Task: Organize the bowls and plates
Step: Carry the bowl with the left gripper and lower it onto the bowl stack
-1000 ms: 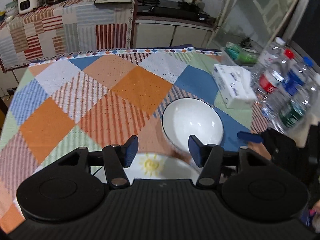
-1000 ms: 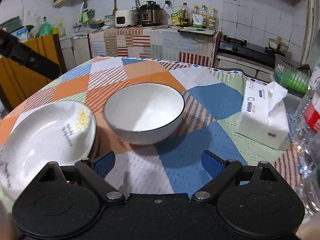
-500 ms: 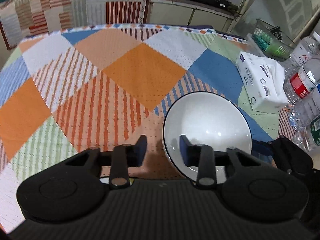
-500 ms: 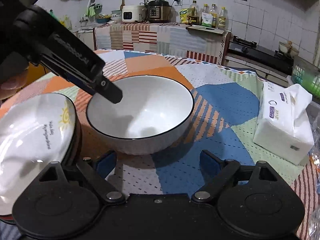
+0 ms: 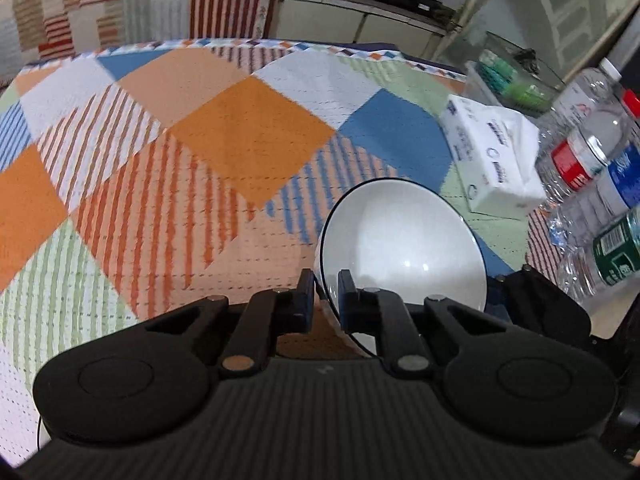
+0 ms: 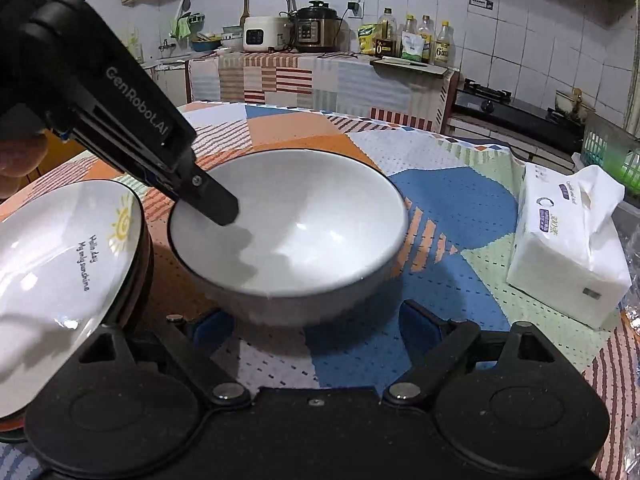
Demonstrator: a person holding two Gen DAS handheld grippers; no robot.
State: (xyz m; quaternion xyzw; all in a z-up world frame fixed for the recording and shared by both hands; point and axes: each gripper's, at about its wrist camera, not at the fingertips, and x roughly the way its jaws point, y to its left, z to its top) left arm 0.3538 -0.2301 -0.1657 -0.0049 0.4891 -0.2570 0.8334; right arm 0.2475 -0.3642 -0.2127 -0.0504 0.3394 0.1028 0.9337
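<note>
Right wrist view showed the white bowl (image 6: pixel 292 232) empty at frame centre, beside the sun-printed plate (image 6: pixel 60 252) at lower left. Left gripper (image 5: pixel 325 300), half open a second earlier, had just closed, pinching the bowl's rim. Right gripper (image 6: pixel 316 328) gaped wide, holding nothing.

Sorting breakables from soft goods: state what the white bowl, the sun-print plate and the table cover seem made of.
White bowl: probably glazed ceramic; glossy glints, dark rim line.
Sun-print plate: likely glazed ceramic too; shiny white, printed lettering.
Table cover: looks like woven or knitted fabric; matte, dotted texture.
</note>
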